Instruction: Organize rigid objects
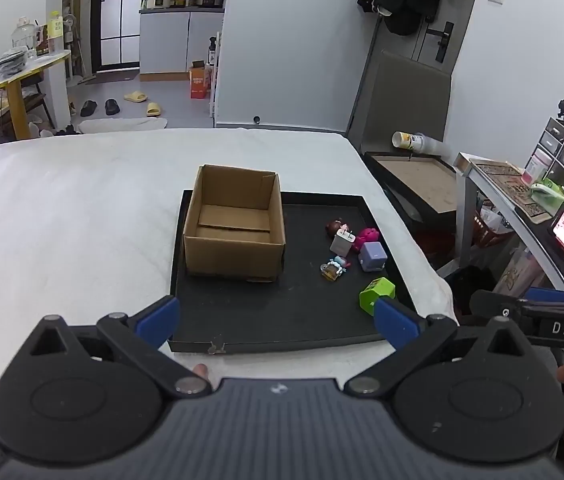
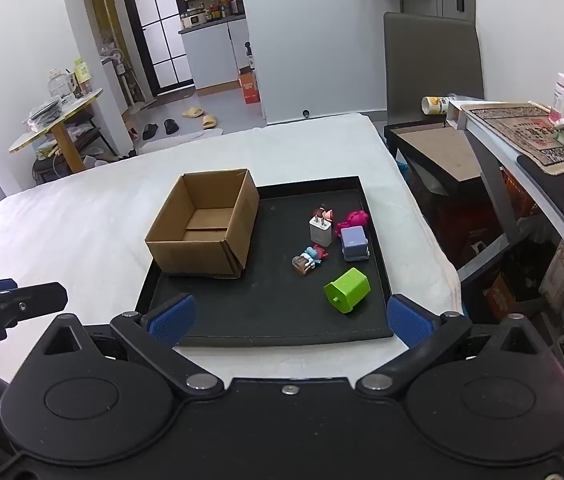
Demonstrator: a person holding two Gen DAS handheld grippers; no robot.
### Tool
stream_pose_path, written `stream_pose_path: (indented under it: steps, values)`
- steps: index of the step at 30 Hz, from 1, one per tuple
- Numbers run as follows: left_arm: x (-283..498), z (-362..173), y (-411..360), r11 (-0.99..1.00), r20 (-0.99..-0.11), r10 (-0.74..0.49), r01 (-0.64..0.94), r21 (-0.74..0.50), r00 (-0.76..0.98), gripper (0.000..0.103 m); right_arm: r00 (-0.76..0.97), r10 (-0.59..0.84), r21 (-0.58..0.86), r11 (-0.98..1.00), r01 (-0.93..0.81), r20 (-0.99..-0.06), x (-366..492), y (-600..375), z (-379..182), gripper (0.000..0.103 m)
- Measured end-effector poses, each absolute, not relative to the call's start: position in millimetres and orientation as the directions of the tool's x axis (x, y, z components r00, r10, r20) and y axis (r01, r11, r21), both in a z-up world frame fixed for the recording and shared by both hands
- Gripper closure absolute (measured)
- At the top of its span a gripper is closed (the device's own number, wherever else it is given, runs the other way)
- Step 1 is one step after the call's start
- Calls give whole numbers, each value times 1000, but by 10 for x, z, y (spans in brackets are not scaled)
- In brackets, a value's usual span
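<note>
My left hand-held gripper (image 1: 278, 322): fingers spread wide, nothing between them, hovering over the near edge of the tray. Its right blue pad (image 1: 395, 321) sits just in front of the green cube from this view; can't tell if they actually touch.

My right hand-held gripper (image 2: 289, 318): also wide apart and holding nothing, parked above the tray's near edge. Both blue pads (image 2: 170, 318) are off the toys.

Black tray (image 1: 282, 320): lying on the white bed (image 1: 62, 220), carries everything I'm sorting.

Cardboard box (image 1: 236, 220): open top, sits on the left half of the tray, straight ahead of my left gripper and ahead-left of my right one. Looks like only its bottom flaps inside.

Green cube (image 2: 347, 290): tipped on its side, nearest toy to both grippers, on the tray's right side, a bit ahead of my right gripper and inside its right finger.

Purple cube (image 2: 354, 243): farther back than the green one, near the tray's right rim.

White charger plug (image 2: 321, 230): standing with prongs up, just left of the purple cube.

Pink toy (image 2: 355, 218): right behind the purple cube, touching or nearly so.

Brown-haired figurine (image 2: 323, 212): lying behind the charger.

Blue figurine (image 2: 309, 259): lying down, between the box and the purple cube.
</note>
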State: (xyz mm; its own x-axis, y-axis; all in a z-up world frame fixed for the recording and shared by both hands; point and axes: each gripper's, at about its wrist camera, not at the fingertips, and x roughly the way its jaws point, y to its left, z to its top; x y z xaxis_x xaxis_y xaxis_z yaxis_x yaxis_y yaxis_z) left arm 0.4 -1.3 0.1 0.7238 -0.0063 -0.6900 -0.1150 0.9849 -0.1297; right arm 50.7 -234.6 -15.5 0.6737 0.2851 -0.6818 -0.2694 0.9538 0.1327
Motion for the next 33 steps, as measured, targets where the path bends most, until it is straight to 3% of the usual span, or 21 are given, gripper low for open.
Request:
stream_pose_path:
  steps: [33]
  values:
    - [5,41,25,982,-685,-17,-117,-148,728,0,673,283,136,955,-263,-684,559,-2310,-169,0]
